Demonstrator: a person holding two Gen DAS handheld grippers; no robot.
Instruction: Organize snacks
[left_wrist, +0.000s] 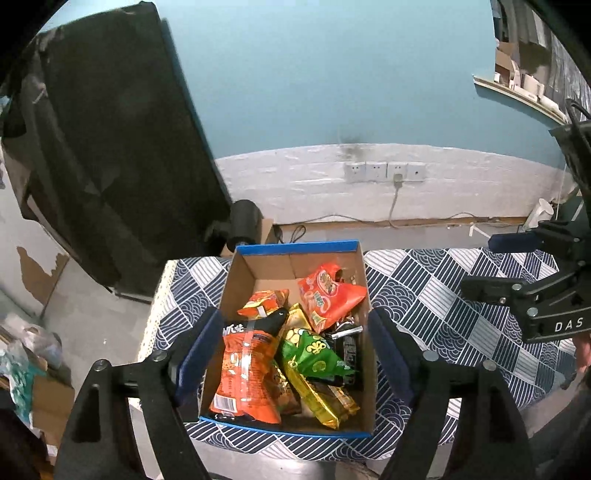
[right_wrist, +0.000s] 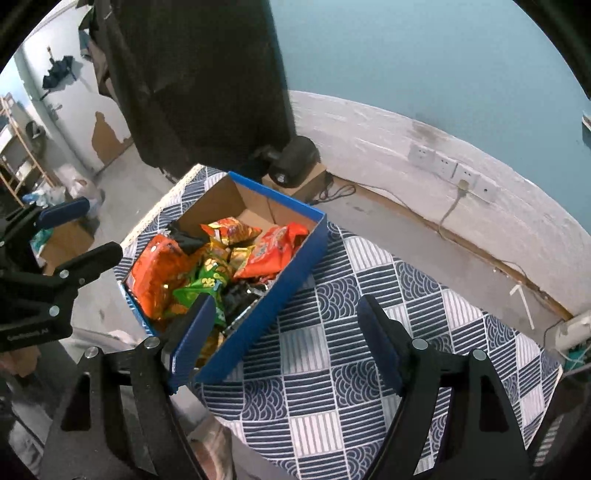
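A blue cardboard box (left_wrist: 295, 246) sits on a table with a blue-and-white patterned cloth (left_wrist: 436, 291). It holds several snack packets: a big orange bag (left_wrist: 247, 373), a green bag (left_wrist: 314, 354), a red-orange bag (left_wrist: 328, 295), a gold bag (left_wrist: 325, 402) and dark packets. My left gripper (left_wrist: 291, 354) is open and empty, its fingers straddling the box from above. My right gripper (right_wrist: 286, 339) is open and empty, above the cloth beside the box (right_wrist: 280, 291). Each gripper shows in the other's view: the right (left_wrist: 498, 266), the left (right_wrist: 85, 232).
A dark cloth-covered panel (left_wrist: 110, 147) stands behind the table at left. A black cylinder on a carton (left_wrist: 243, 221) sits on the floor by the wall. Wall sockets and a cable (left_wrist: 384, 171) lie behind. Clutter lies on the floor at left (left_wrist: 22, 354).
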